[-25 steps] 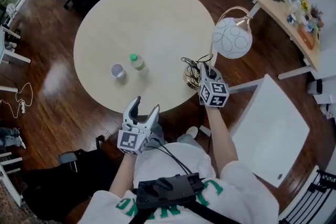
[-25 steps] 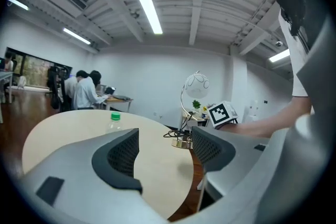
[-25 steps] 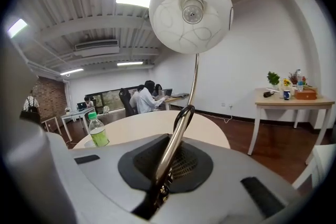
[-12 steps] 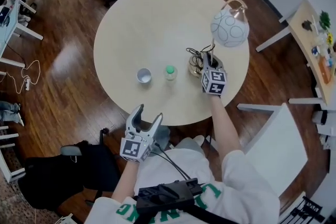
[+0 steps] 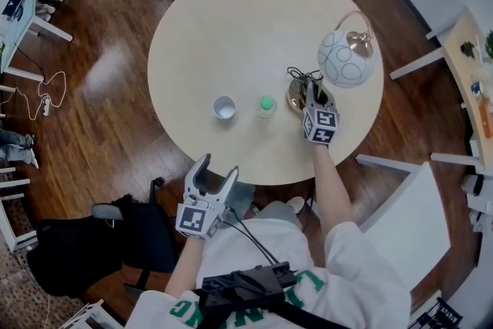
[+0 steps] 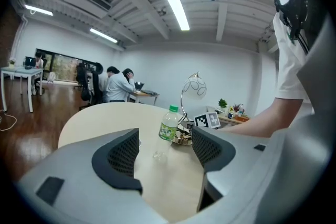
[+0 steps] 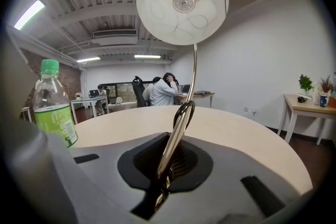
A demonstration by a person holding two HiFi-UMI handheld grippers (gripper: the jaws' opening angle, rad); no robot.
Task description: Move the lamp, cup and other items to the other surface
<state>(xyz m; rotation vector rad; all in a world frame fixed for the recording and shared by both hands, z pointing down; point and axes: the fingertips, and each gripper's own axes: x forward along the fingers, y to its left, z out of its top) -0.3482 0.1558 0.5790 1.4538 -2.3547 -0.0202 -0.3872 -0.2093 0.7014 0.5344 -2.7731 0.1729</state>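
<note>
Lamp (image 5: 344, 62): white globe shade with a line pattern on a curved brass stem, round brass base at the right side of the round pale counter (image 5: 231, 19); whether the base rests on the surface or is raised off it cannot be told. Dark cable (image 5: 302, 74) bunched at the base. Right tongs (image 5: 313, 92): closed on the lower part of the stem; in the right gripper view the stem (image 7: 181, 113) runs up at a slant from between the clamped pads (image 7: 173, 162) to the shade (image 7: 182, 0) overhead. Bottle (image 5: 266, 105): clear plastic, green cap and green label, upright, just left of the lamp base; seen at the left edge of the right gripper view (image 7: 52, 102) and between the open pads in the left gripper view (image 6: 168, 123), well beyond them. Cup (image 5: 224, 107): small, pale, upright, just left of the bottle and apart from it. Left tongs (image 5: 215, 166): spread wide, holding nothing (image 6: 165, 152), off the near edge of the counter above the floor. White rectangular surface (image 5: 408, 227): lower right, apart from the counter. Side table (image 5: 476, 65): far right, with small items. Black bag (image 5: 69, 258): on the wooden floor, lower left.
</note>
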